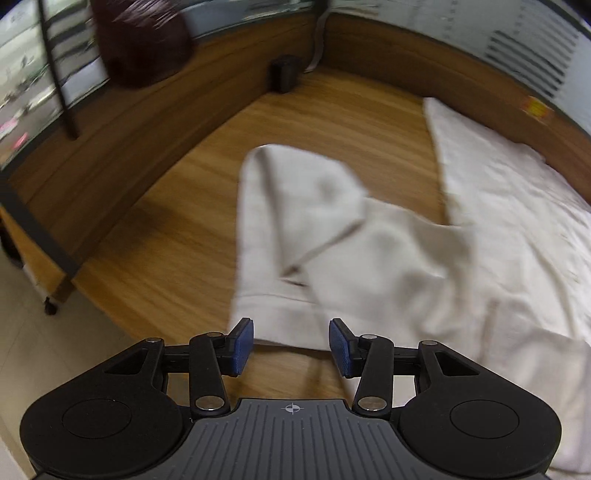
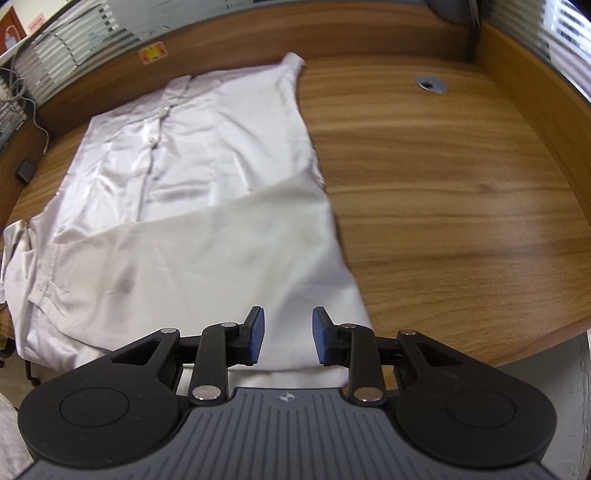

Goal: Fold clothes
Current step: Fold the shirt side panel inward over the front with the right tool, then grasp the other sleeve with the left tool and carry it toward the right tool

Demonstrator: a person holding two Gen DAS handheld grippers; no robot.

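Note:
A white button-up shirt (image 2: 192, 206) lies spread on the wooden desk (image 2: 443, 192), front up, with its right side folded over. In the left wrist view its sleeve (image 1: 295, 236) lies bent on the wood beside the shirt body (image 1: 517, 229). My left gripper (image 1: 291, 345) is open, its blue pads on either side of the sleeve cuff edge, holding nothing. My right gripper (image 2: 288, 334) is open over the shirt's near hem, holding nothing.
A raised wooden rim (image 2: 332, 29) borders the desk's far side. A small black box (image 1: 286, 74) stands in the far corner. A metal cable grommet (image 2: 432, 83) sits at the desk's right. A dark bag (image 1: 142, 40) hangs beyond the left rim.

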